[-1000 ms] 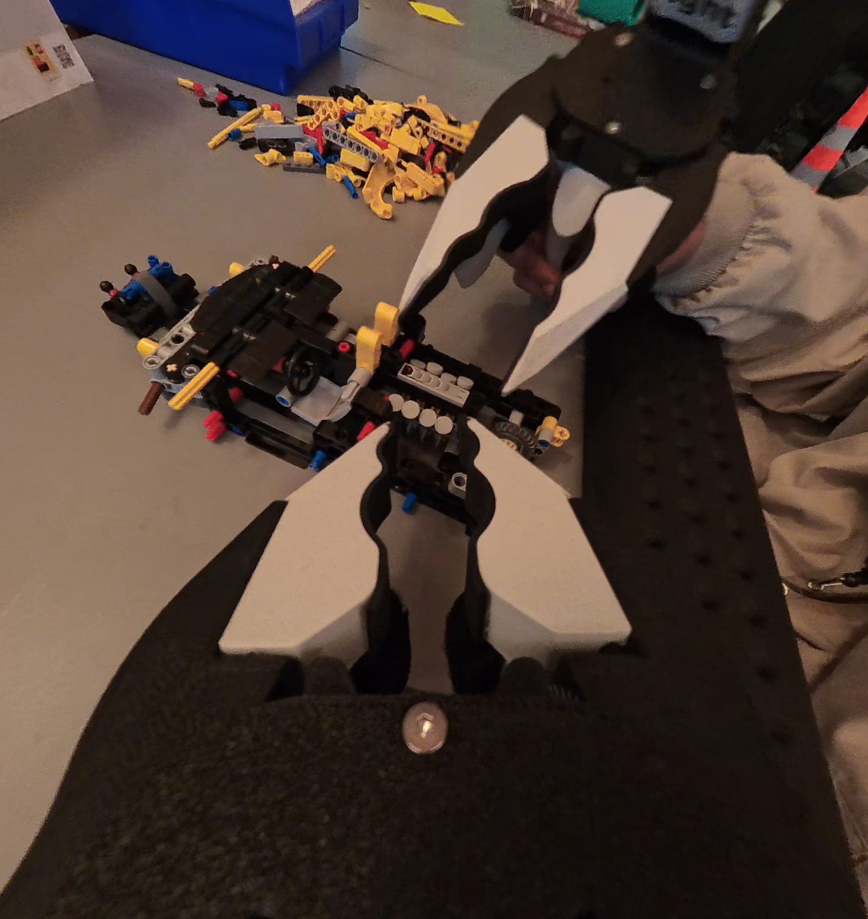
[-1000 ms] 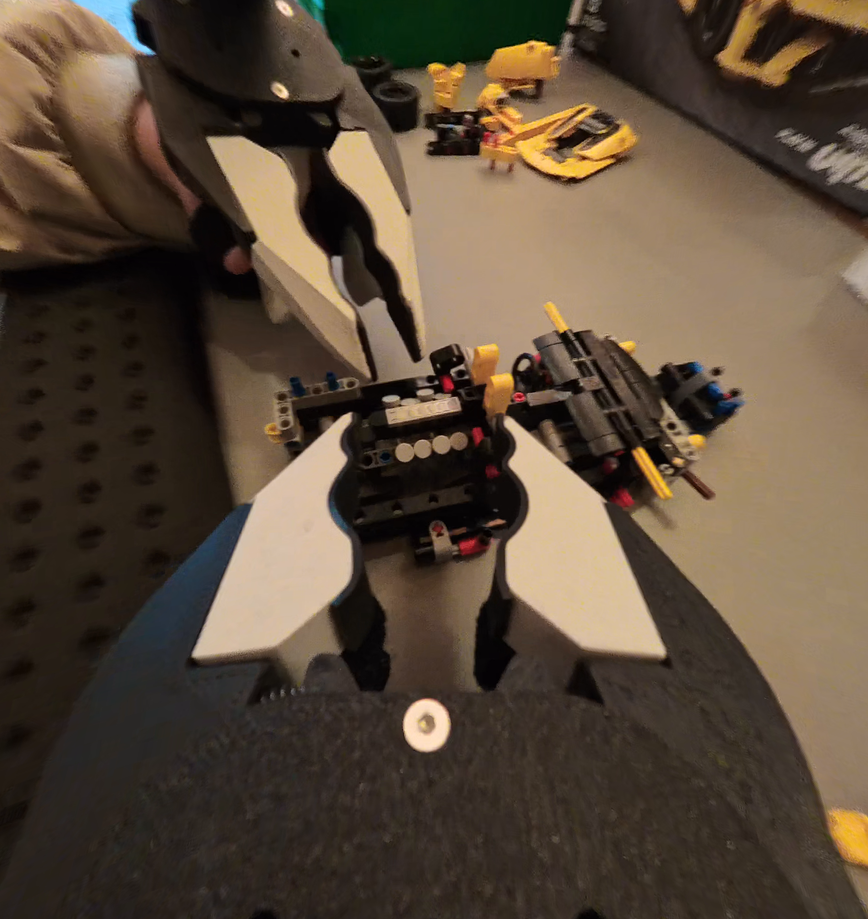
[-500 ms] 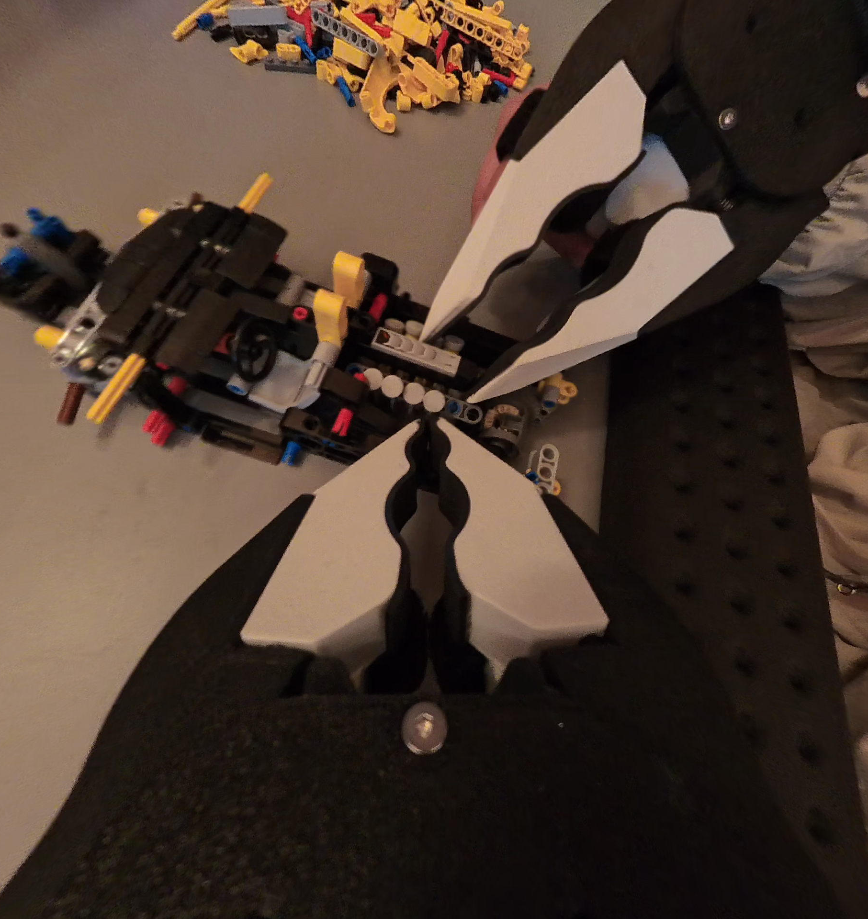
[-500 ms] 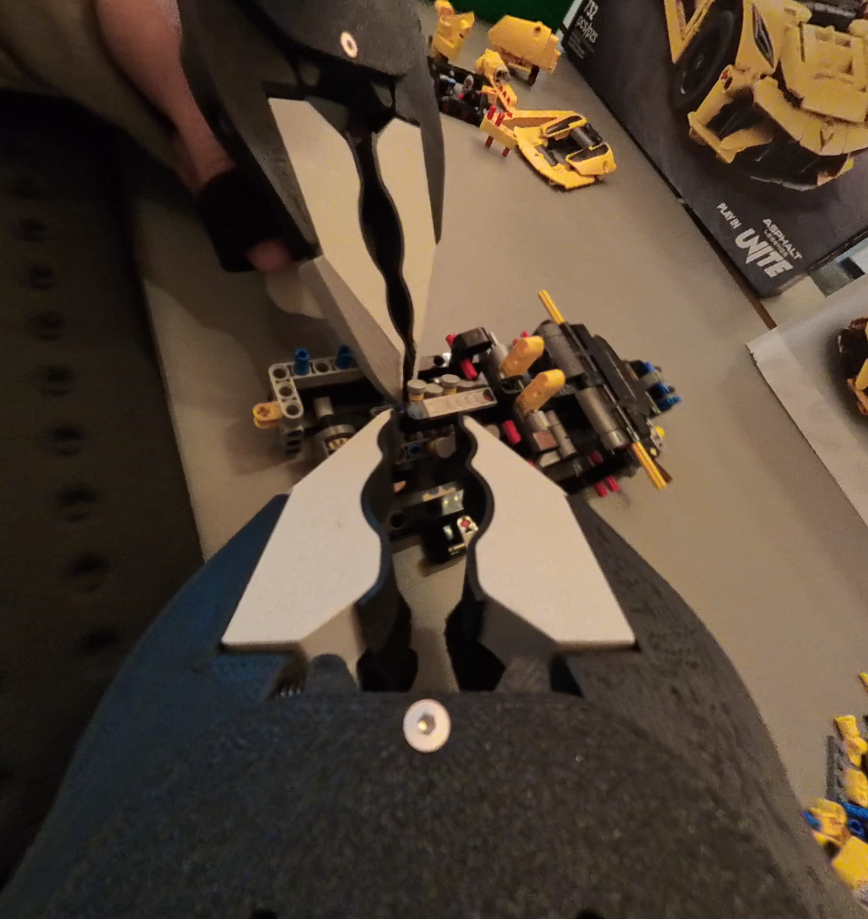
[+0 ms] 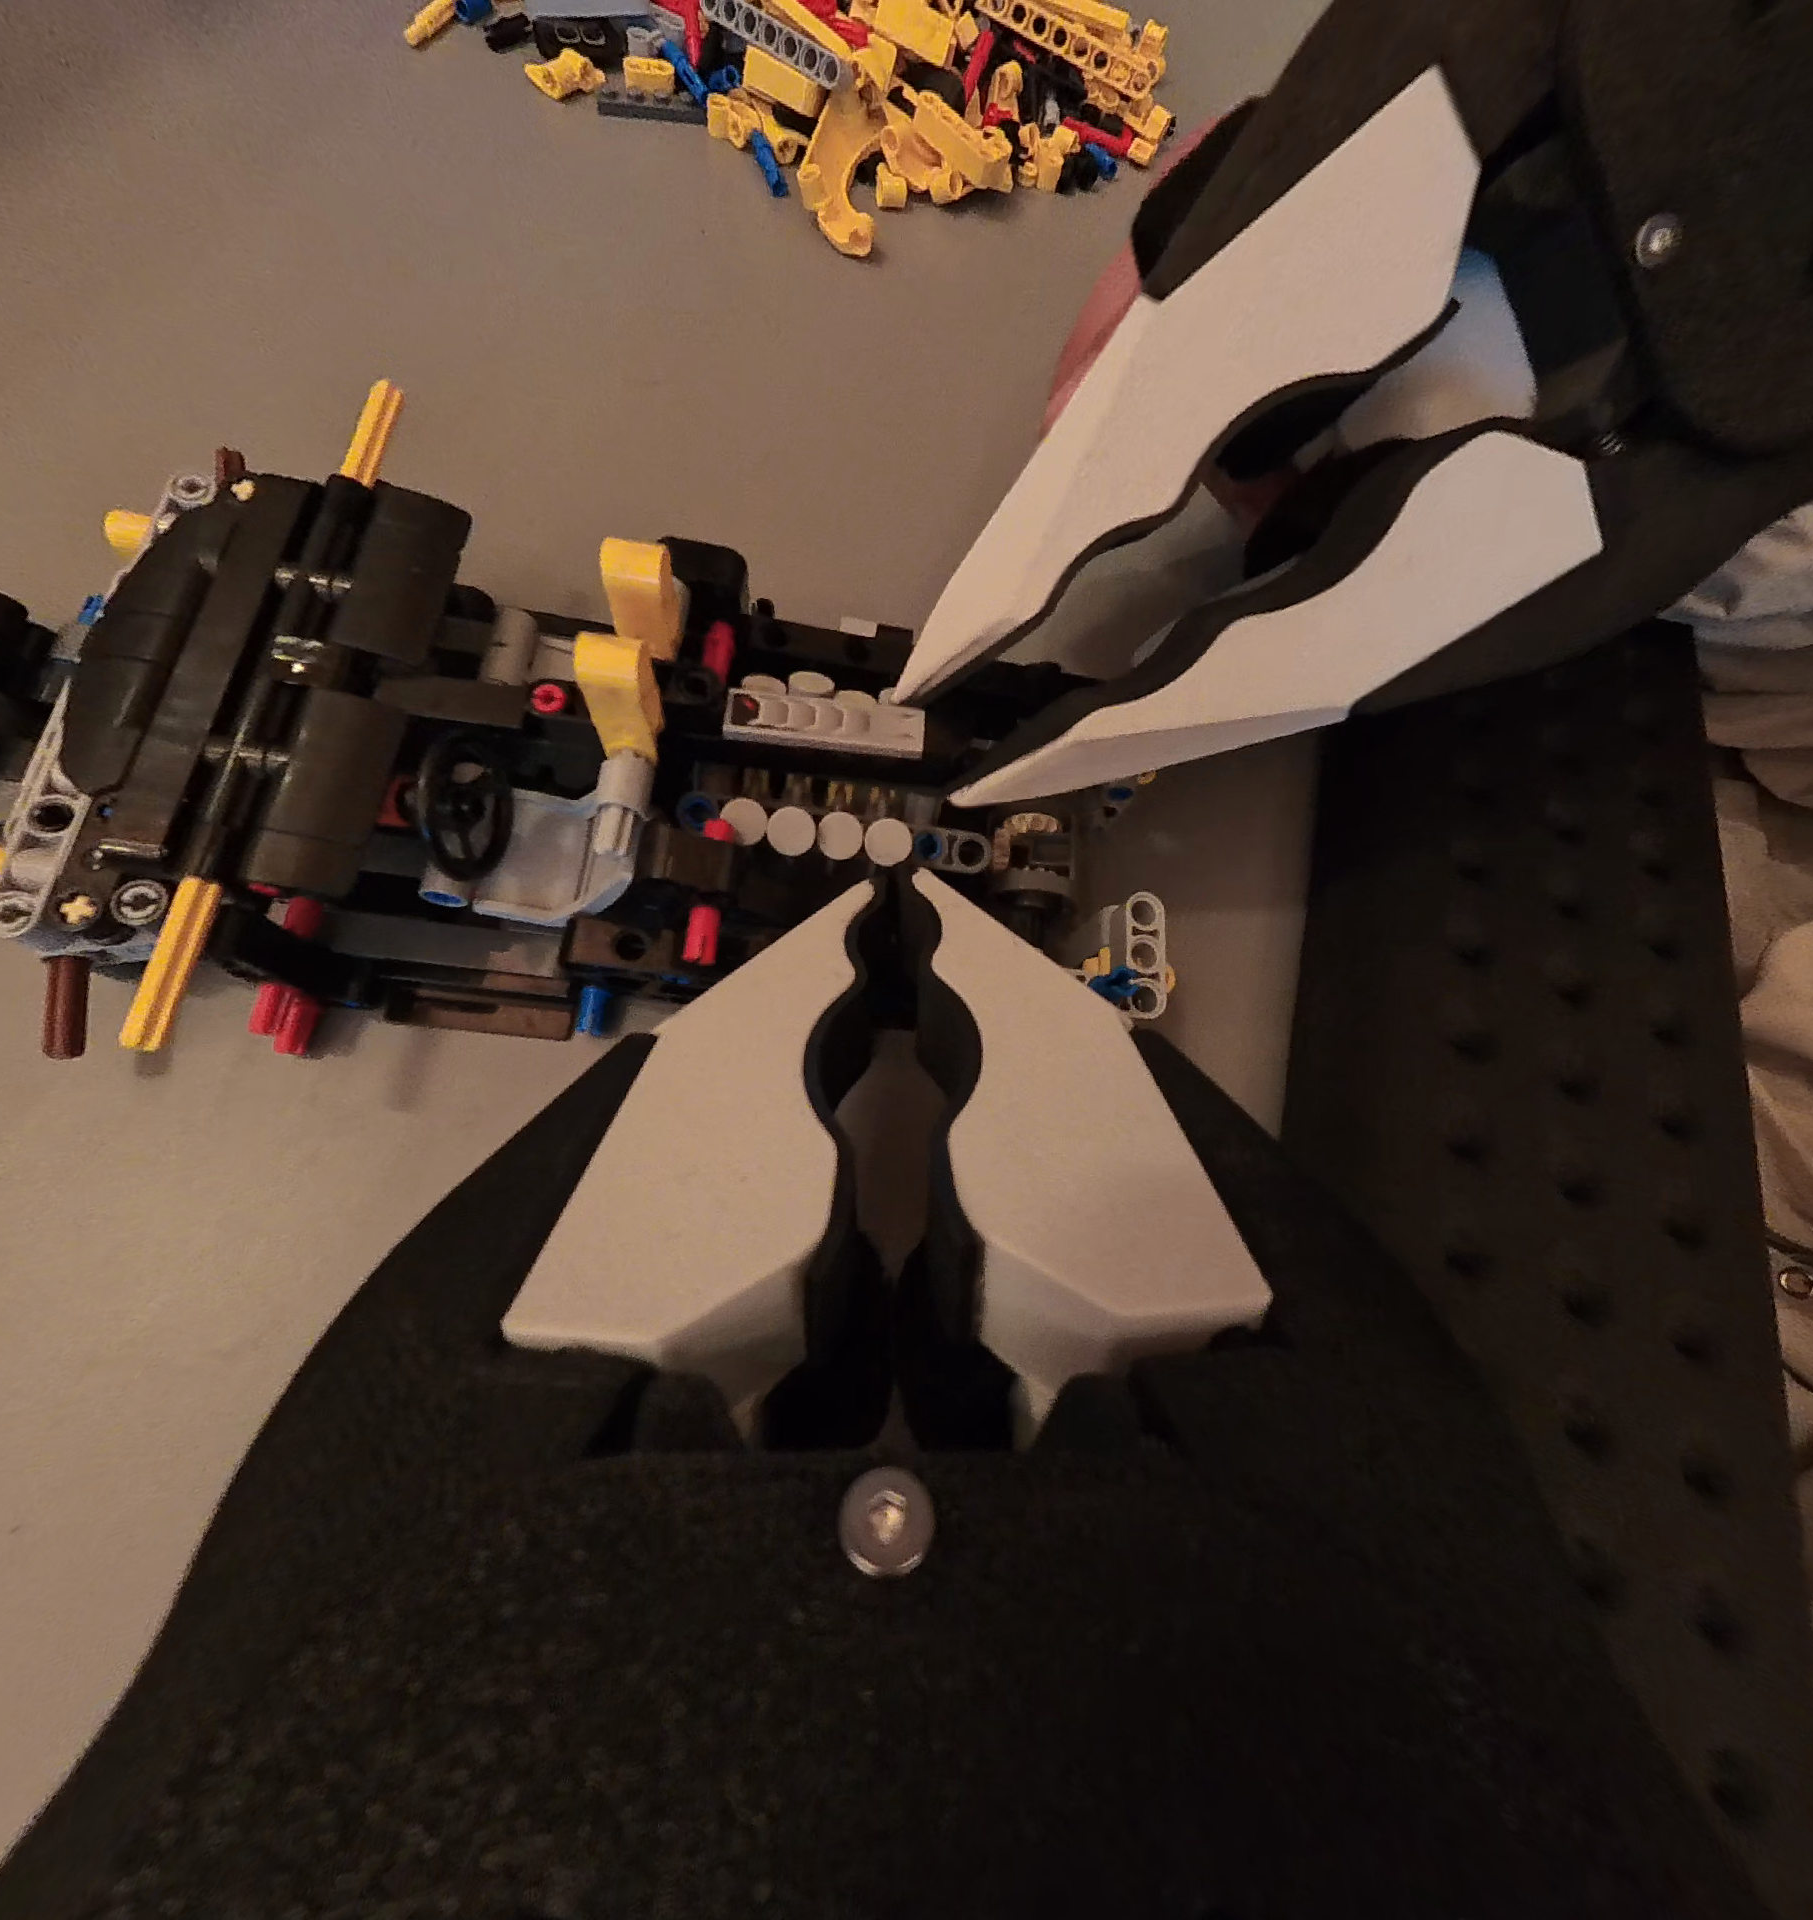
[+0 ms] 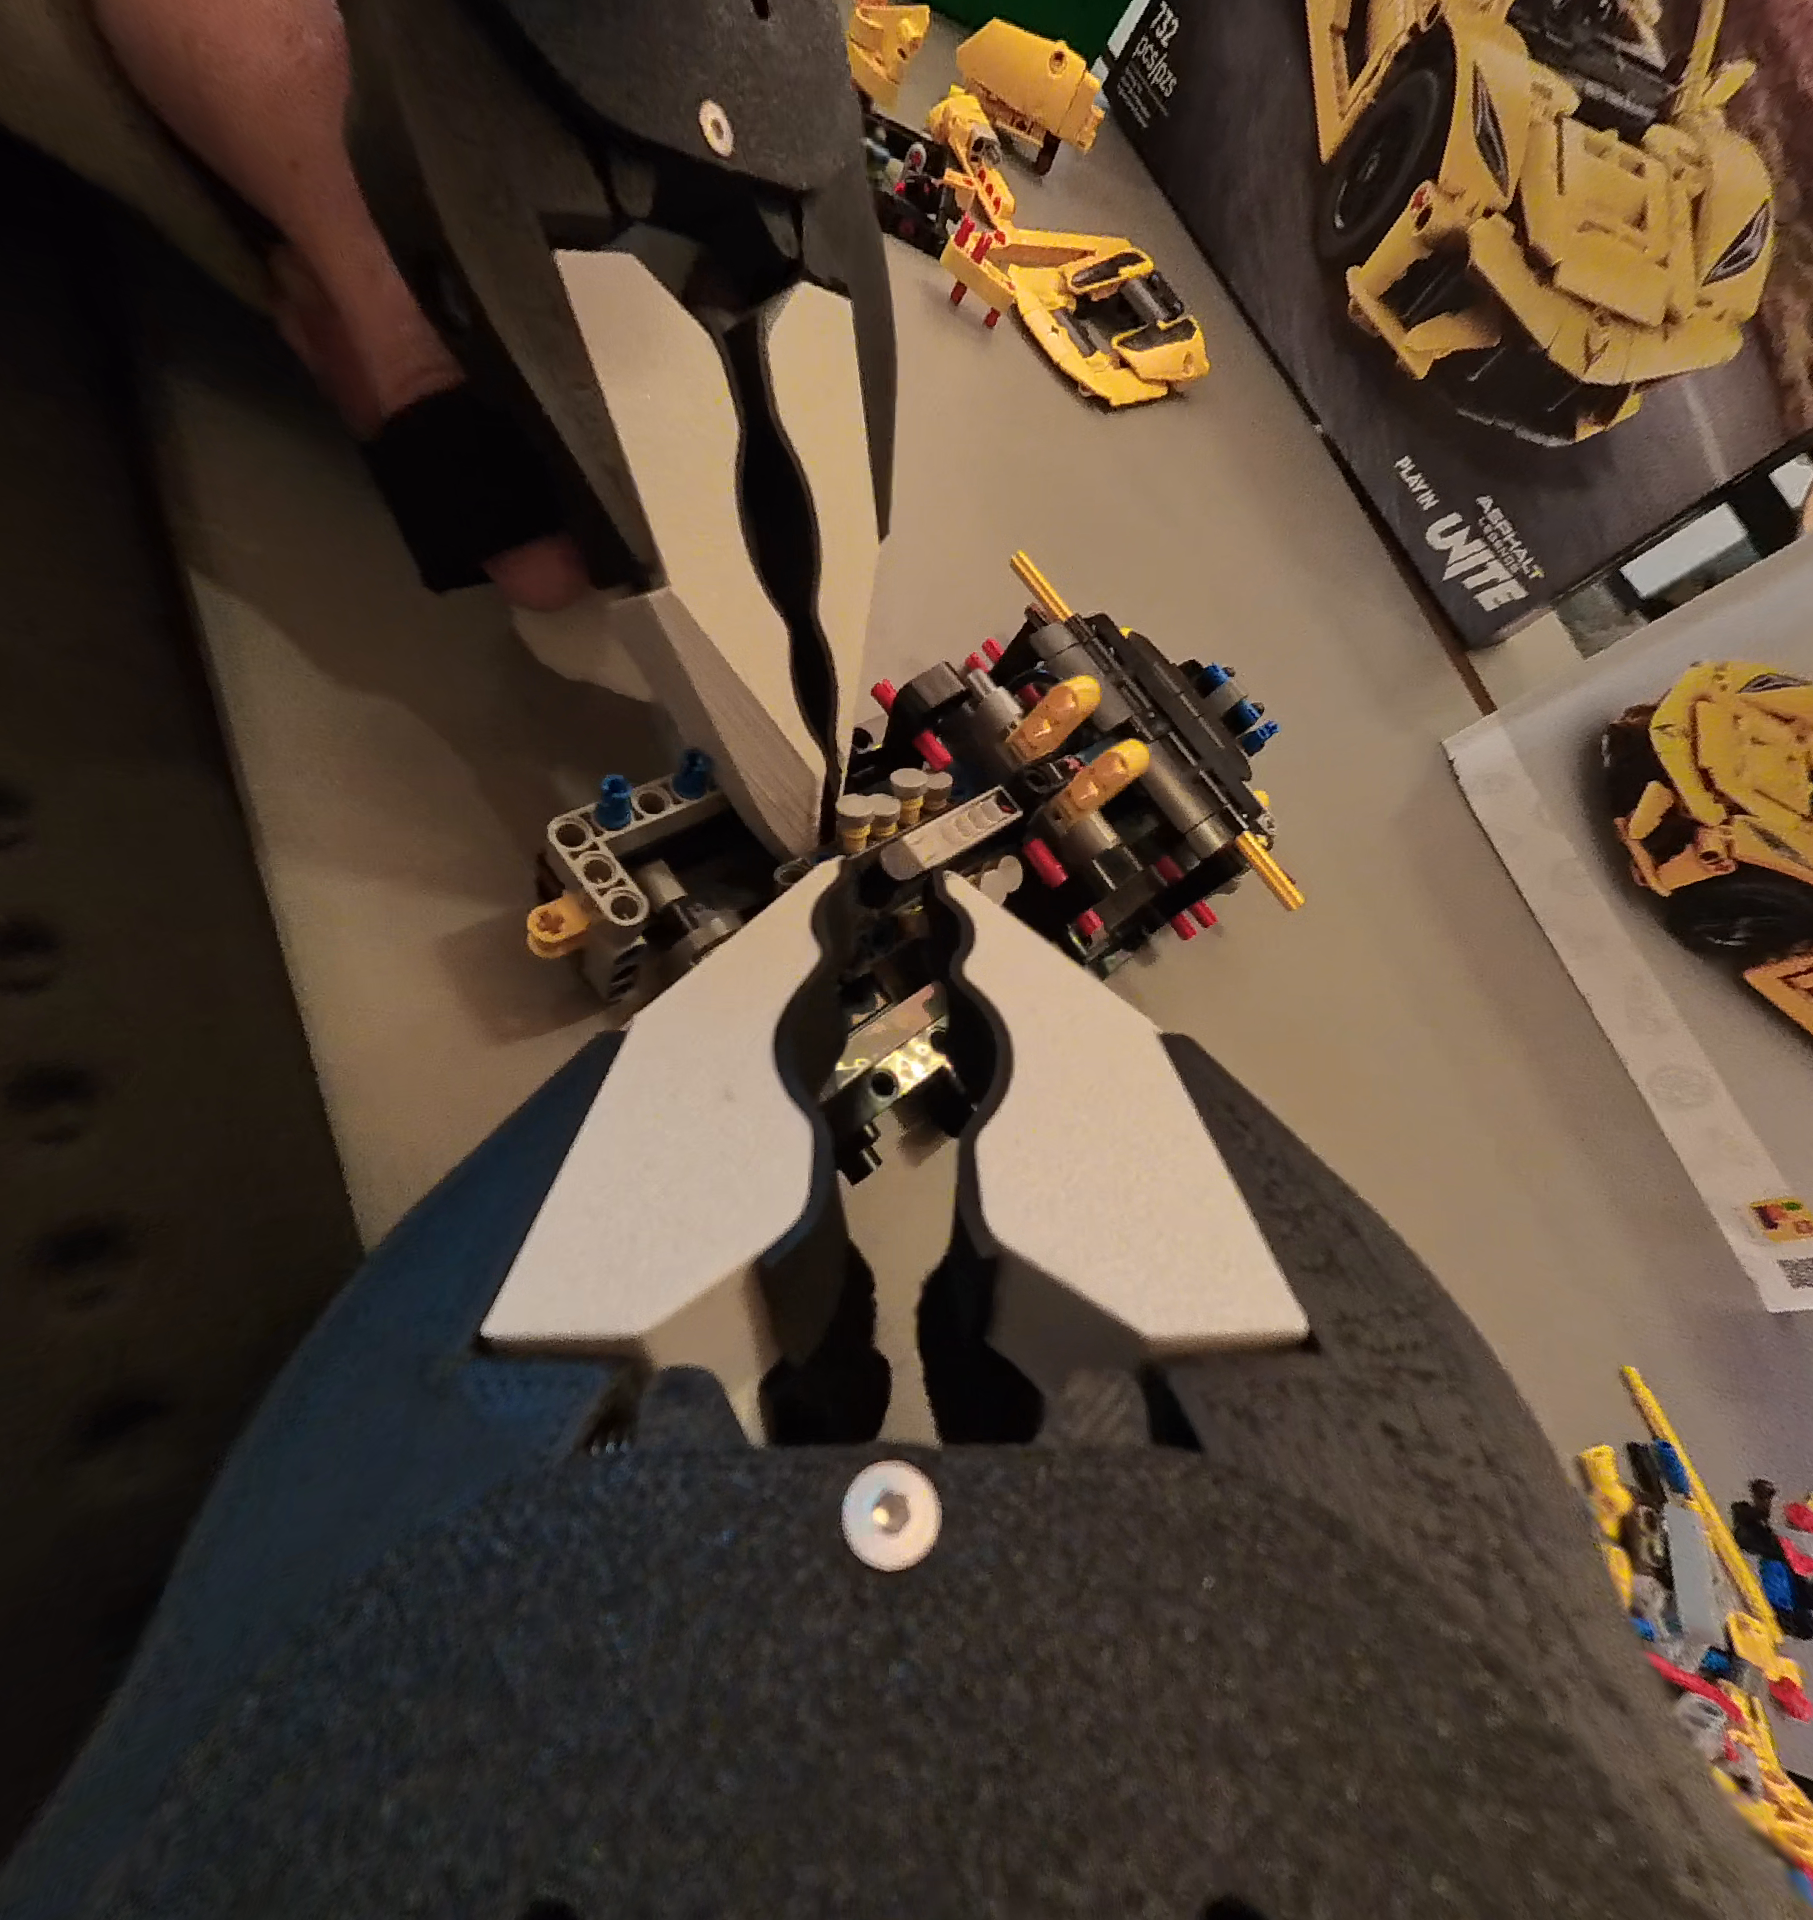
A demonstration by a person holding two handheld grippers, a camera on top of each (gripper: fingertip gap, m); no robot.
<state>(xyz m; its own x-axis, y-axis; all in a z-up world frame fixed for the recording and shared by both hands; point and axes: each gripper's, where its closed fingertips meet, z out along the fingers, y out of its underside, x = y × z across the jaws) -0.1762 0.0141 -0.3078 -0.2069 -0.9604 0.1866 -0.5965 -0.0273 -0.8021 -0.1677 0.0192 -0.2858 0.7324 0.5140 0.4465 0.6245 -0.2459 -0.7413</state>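
grey table (image 5: 258, 1195): left tool (image 5: 894, 878) now closed

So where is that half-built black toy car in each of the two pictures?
Left wrist view: the toy car lies across the left and middle, its near end between the two grippers' tips.
Right wrist view: the toy car sits at the centre, running away to the right, beyond the right gripper.
Shared landmark: the two yellow seats side by side on the car.

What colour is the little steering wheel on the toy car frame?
Black. The steering wheel shows best in the left wrist view.
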